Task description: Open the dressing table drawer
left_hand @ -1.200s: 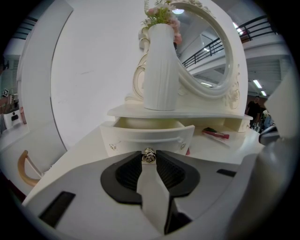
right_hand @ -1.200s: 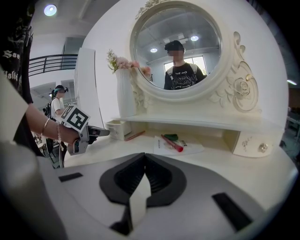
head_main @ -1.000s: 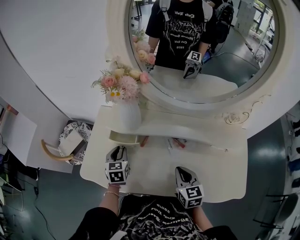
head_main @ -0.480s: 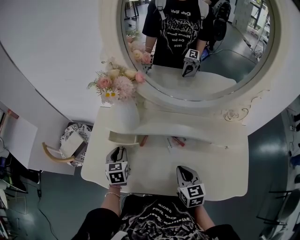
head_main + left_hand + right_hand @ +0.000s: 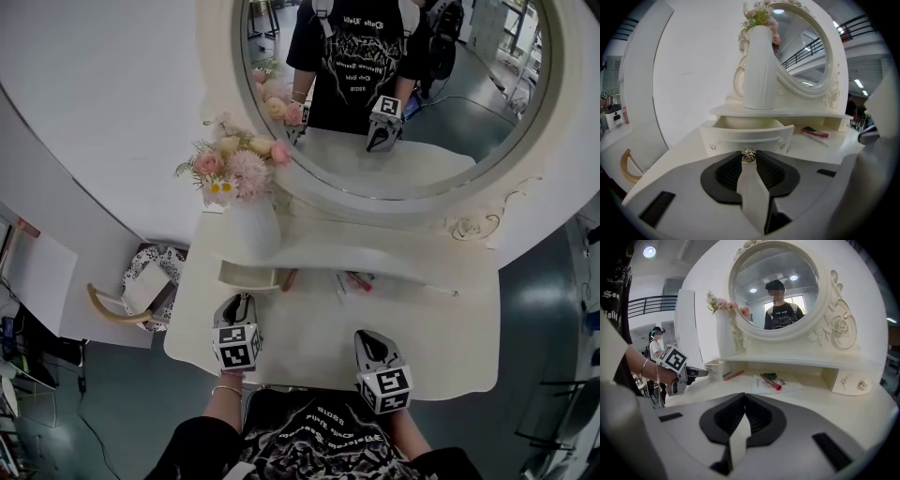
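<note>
Left gripper view: left gripper [image 5: 749, 159] jaws clamp the knob [image 5: 749, 155]; drawer [image 5: 740, 134] under the vase [image 5: 759, 70] already open; right gripper [image 5: 744, 400] jaws pressed together, empty.

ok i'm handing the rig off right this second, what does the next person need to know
Left gripper: shut on the knob of the left drawer.
Right gripper: shut, empty, held over the tabletop.
Done: the drawer is pulled out from under the shelf, with its inside showing.
Left: probably only to let go of the knob, or pull a little more if it should open wider.
Mind the vase on the shelf just above the drawer.
</note>
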The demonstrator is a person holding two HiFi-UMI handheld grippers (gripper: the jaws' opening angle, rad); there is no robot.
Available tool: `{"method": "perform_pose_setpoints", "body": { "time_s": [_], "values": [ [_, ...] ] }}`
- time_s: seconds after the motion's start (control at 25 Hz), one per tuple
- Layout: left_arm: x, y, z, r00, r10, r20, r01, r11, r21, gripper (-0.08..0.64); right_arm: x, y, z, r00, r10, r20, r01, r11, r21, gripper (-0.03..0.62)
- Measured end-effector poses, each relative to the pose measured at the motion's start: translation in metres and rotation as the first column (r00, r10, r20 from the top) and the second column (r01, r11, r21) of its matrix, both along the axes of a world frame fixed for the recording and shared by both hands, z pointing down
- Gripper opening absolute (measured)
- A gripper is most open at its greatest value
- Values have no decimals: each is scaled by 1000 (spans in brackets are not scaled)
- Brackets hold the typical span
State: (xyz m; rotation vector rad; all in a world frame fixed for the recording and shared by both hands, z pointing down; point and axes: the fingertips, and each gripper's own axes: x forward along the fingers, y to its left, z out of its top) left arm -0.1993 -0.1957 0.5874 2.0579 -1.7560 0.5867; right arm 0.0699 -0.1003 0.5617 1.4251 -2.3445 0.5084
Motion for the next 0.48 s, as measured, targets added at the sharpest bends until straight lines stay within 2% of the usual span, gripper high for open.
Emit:
{"method": "perform_pose_setpoints", "body": {
  "time_s": [0.48],
  "values": [
    [0, 4, 0, 1000, 6, 2, -6, 1000, 1, 103, 3, 3, -1, 1000, 20, 7, -20, 1000, 2, 11]
  ]
}}
